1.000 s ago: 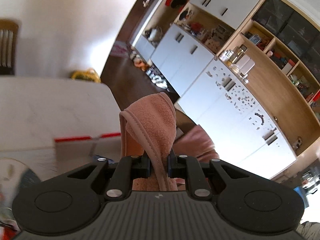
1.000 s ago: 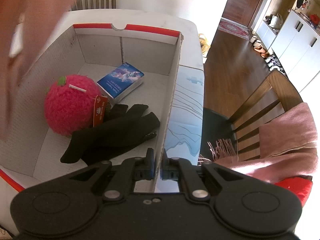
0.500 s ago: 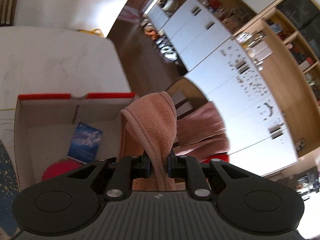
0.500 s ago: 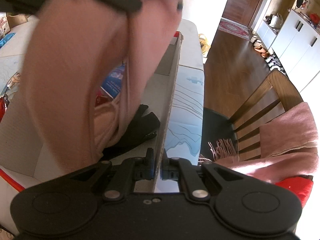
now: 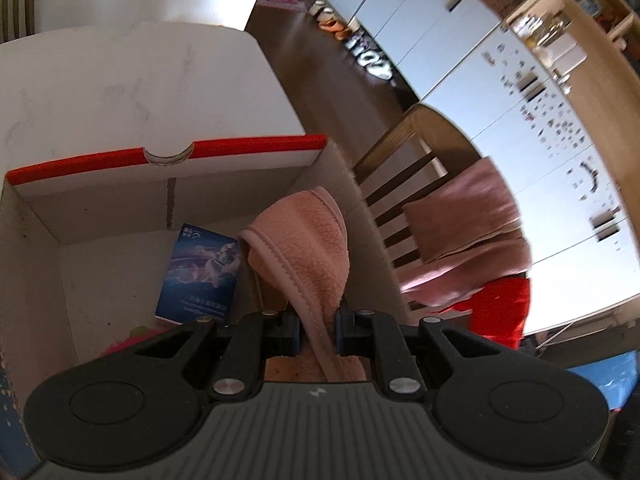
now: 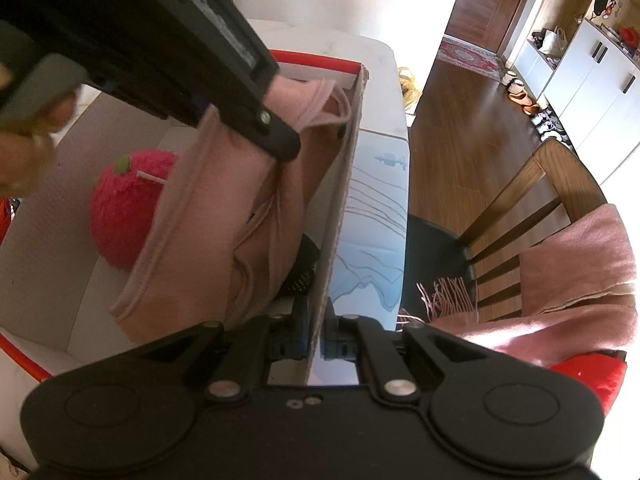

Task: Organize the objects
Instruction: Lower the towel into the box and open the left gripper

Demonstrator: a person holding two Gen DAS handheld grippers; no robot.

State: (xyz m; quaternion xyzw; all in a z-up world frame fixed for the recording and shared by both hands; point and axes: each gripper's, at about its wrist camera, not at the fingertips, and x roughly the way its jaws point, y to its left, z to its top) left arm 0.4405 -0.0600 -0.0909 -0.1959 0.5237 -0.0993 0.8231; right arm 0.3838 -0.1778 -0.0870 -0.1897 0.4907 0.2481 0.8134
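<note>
A white marble-look table (image 5: 120, 88) carries an open cardboard box (image 5: 168, 168) with a red-edged rim; beside the box on the table lies a pale blue mat (image 6: 372, 216). Beyond the table edge runs dark wood flooring (image 6: 460, 128), bounded by white cabinets (image 5: 440, 32) and open wooden shelving (image 5: 592, 40).

Inside the box, from its left wall: a red plush fruit (image 6: 124, 208) with a green leaf, a blue booklet (image 5: 200, 272) lying flat near the far wall, and a dark glove (image 6: 302, 272) against the right wall, mostly covered. Outside the box's right wall stands a wooden slat-back chair (image 6: 532, 204) draped with a pink fringed scarf (image 6: 576, 272).

The left gripper (image 5: 318, 330) is clamped on a pink fleece cloth (image 5: 304, 248). The cloth hangs inside the box along its right wall, long axis running steeply downward from the pinch, its lower fold over the glove. The left gripper's body crosses above the box in the right wrist view.

The right gripper (image 6: 317, 334) pinches the box's right wall, one finger inside and one outside.
</note>
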